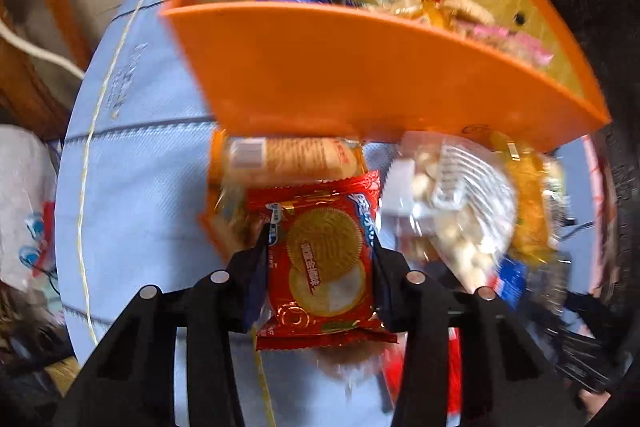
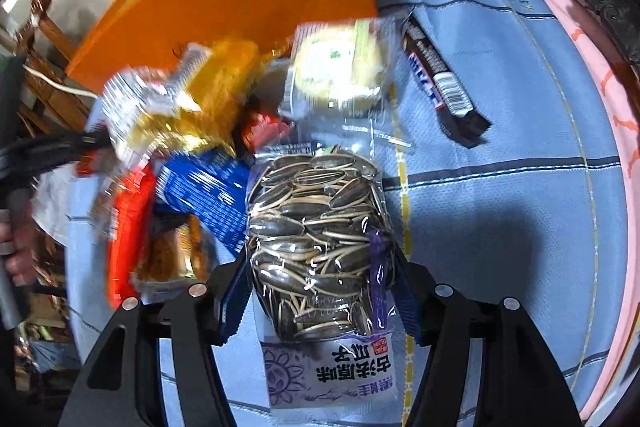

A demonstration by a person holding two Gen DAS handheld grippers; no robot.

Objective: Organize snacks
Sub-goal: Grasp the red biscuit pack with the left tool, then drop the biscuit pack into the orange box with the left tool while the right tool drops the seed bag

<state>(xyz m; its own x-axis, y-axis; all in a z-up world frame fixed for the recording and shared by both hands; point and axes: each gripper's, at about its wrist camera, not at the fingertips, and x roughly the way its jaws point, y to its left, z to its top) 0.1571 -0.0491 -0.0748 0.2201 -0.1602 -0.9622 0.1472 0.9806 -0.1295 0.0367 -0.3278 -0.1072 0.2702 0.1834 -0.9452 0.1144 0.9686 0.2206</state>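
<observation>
The left gripper [image 1: 320, 259] is squeezed tight on a red cookie packet [image 1: 324, 259], holding it over the blue cloth [image 1: 140, 187], just in front of the orange box [image 1: 360, 75] that already has snacks inside. The right gripper [image 2: 324, 267] has a clear bag of sunflower seeds [image 2: 320, 239] between its two fingers, and they press on the bag's sides. That bag lies on the blue cloth beside a messy pile of snack packets [image 2: 180, 131], with a dark chocolate bar [image 2: 440, 83] a little way off.
</observation>
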